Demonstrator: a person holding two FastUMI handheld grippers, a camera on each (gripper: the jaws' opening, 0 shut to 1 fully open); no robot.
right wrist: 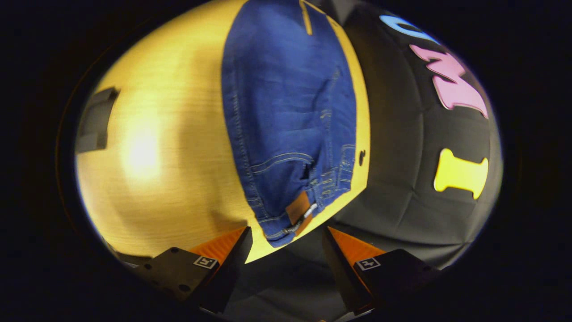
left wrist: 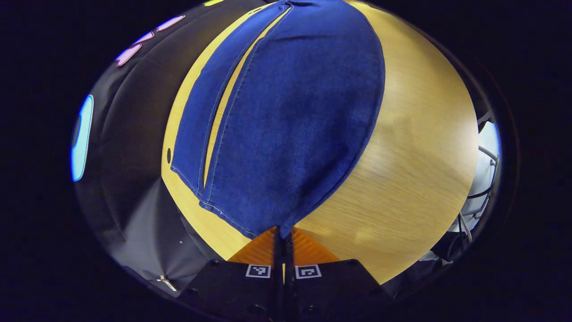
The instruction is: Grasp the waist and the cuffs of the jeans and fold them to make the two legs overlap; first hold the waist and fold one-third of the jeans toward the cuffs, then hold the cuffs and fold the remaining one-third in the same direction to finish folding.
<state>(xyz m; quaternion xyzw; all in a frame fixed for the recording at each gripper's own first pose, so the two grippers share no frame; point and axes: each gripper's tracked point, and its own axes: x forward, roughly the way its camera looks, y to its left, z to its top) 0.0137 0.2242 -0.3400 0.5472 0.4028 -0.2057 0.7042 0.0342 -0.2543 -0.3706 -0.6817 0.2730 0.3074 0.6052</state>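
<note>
Overlapping the 2 legs looks to be the step in hand, judged from how the jeans [left wrist: 286, 116] lie on the wooden table [left wrist: 415, 147]. In the left gripper view, the left gripper [left wrist: 283, 239] has its jaws clenched on the near corner of a cuff [left wrist: 250, 219], the denim running away from them toward the far edge. That leg appears raised and drawn partly over the other leg [left wrist: 196, 134], whose strip shows to its left with a narrow gap of table between them.

In the right gripper view, the right gripper [right wrist: 286, 241] has its jaws released and spread wide, with nothing between them. The waist [right wrist: 295, 210] with its leather patch [right wrist: 298, 208] lies just beyond and between the fingertips, at the near edge of the table, close to the black cloth wall [right wrist: 415, 179] on the right. Whether the fingertips touch the fabric I cannot tell.

Next, I judge, the right jaws need to advance onto the waistband corner and close, so both ends can be carried sideways together. Lifting 1 end alone would likely twist the fabric.
</note>
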